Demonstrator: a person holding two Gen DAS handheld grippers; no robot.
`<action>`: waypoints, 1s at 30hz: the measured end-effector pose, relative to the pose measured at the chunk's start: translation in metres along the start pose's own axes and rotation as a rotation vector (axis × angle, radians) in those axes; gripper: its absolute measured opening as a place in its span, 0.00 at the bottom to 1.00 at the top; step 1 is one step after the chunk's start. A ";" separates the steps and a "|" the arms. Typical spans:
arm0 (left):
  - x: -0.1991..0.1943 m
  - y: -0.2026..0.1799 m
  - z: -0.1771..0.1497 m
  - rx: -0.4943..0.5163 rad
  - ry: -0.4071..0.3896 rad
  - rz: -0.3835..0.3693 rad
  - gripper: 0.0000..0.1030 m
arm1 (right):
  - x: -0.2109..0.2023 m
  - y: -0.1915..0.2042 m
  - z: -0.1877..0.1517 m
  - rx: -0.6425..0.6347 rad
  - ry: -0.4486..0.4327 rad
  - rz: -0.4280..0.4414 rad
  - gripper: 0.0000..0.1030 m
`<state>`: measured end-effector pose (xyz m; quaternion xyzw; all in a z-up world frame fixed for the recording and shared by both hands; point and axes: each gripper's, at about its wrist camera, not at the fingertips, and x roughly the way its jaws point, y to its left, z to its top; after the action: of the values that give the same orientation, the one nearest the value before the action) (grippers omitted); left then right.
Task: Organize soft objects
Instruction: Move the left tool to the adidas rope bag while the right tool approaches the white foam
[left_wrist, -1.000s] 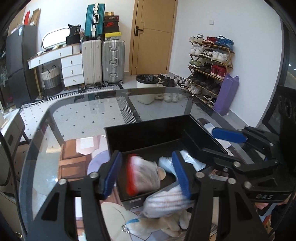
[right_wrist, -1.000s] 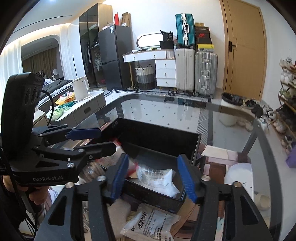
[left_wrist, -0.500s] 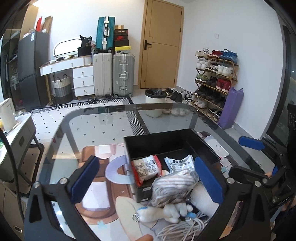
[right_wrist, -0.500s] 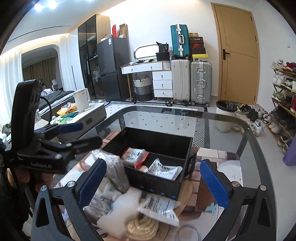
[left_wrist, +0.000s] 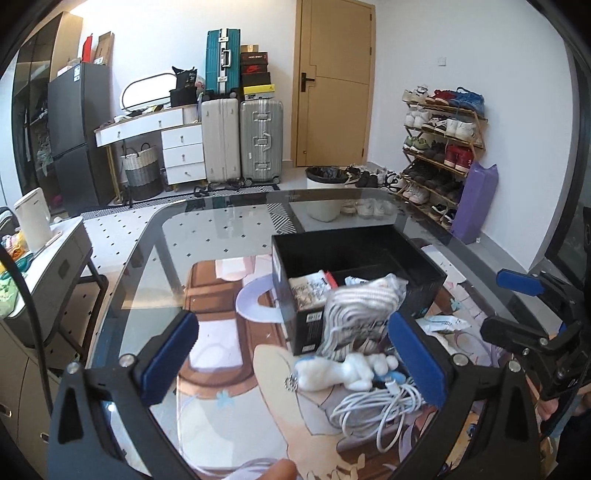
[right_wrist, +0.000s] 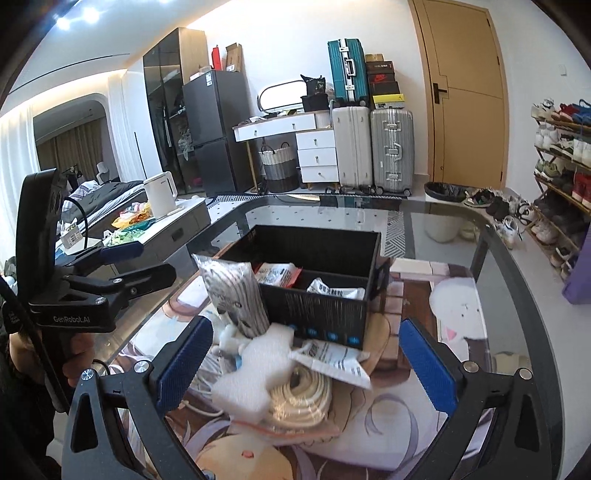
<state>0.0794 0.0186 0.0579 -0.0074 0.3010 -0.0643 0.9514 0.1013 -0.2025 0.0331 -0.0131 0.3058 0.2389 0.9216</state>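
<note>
- Two grippers in your hands, both with blue pads spread wide and nothing between them: your left gripper (left_wrist: 295, 363) and your right gripper (right_wrist: 306, 365). Their jaws have just been opening, and both sit on the near side of the black box (right_wrist: 317, 317).
- One black box, open-topped, on the glass table (left_wrist: 155, 266), split by a divider into two compartments.
- One red-edged packet (right_wrist: 277, 275) lying in the box's left compartment.
- One white printed packet (right_wrist: 334, 291) lying in the box's right compartment.
- One grey-and-white striped soft pouch (right_wrist: 232, 295), tilted, leaning against the box's near left corner, outside it.
- One white plush toy (left_wrist: 332, 371) lying on the table just in front of the box, below the striped pouch.
- One white foam piece (right_wrist: 251, 387) in front of the box, lying over the cord pile.
- One coil of cream cord (right_wrist: 299, 397), just in front of the box, partly under the foam piece.
- One bundle of white cable (left_wrist: 376, 410), near the plush toy, in front of the box.
- One flat white sachet (right_wrist: 332, 362) with printed text, touching the box's near wall and lying across the cream coil.
- One illustrated mat (left_wrist: 221, 343) under the box and the loose items.
</note>
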 end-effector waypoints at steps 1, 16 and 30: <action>0.000 0.000 -0.002 -0.003 0.004 -0.001 1.00 | 0.001 0.000 -0.001 0.004 0.002 -0.002 0.99; 0.002 -0.010 -0.025 0.037 0.033 0.000 1.00 | -0.003 -0.004 -0.013 0.021 0.048 -0.019 0.99; 0.017 -0.010 -0.033 0.029 0.067 -0.021 1.00 | 0.010 0.002 -0.024 0.037 0.116 0.030 0.98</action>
<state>0.0726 0.0071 0.0216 0.0056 0.3318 -0.0789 0.9400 0.0939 -0.2007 0.0079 -0.0053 0.3632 0.2459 0.8986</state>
